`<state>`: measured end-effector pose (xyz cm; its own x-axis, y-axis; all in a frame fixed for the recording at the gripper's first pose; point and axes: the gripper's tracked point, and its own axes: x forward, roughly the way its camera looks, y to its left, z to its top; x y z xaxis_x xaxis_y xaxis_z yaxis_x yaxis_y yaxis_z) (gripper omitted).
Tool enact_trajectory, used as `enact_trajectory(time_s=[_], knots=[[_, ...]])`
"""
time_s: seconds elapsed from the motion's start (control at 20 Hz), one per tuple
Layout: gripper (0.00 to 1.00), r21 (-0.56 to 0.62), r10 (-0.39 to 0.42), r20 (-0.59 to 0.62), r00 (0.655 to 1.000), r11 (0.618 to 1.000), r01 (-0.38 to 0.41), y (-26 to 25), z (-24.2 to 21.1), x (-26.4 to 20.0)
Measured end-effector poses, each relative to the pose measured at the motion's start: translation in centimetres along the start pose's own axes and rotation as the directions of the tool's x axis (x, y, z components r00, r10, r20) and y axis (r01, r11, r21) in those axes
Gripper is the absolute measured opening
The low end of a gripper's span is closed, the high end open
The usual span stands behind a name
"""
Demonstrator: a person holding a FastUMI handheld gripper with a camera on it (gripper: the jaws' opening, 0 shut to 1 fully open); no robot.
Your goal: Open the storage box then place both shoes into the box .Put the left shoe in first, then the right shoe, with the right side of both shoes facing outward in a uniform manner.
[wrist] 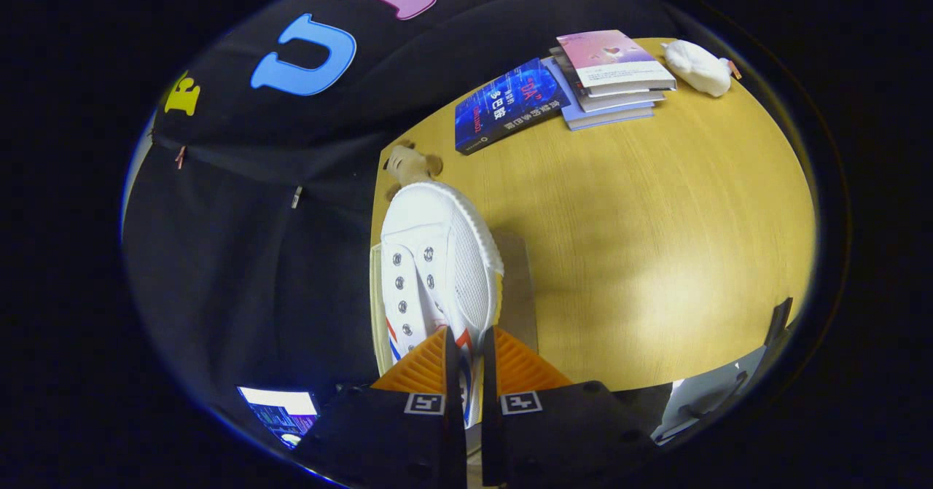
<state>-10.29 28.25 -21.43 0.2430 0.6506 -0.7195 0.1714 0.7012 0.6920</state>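
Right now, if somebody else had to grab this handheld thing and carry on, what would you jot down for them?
Gripper: jaws shut on the white canvas lace-up shoe, pinching its heel end between the orange ribbed fingers; its toe points away from the fingers.
The shoe hangs over the edge of the yellow wooden table, above a pale tray-like shape that may be the storage box; I cannot tell.
Beyond the toe: a small brown plush toy, a blue book, a stack of books.
Left: set this shoe in the box. Which shoe it is, I cannot tell.
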Motion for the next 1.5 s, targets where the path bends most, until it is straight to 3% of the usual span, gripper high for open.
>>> enact_trajectory(time_s=[0.45,0.7,0.95,1.1,1.25,1.5], knots=[[0.13,-0.112,-0.058,-0.079,0.995,0.992,0.049,3.5,-2.4,4.7],[0.13,-0.124,-0.177,-0.087,0.98,0.978,0.165,1.2,-2.8,6.4],[0.19,-0.118,-0.176,-0.093,0.98,0.979,0.165,1.5,-3.0,6.6],[0.38,-0.099,-0.136,-0.071,0.988,0.987,0.128,2.5,-2.0,5.8],[1.0,-0.107,-0.12,-0.029,0.992,0.987,0.117,2.2,-1.0,5.5],[0.99,-0.158,-0.061,0.033,0.998,0.985,0.066,3.5,-0.6,4.9]])
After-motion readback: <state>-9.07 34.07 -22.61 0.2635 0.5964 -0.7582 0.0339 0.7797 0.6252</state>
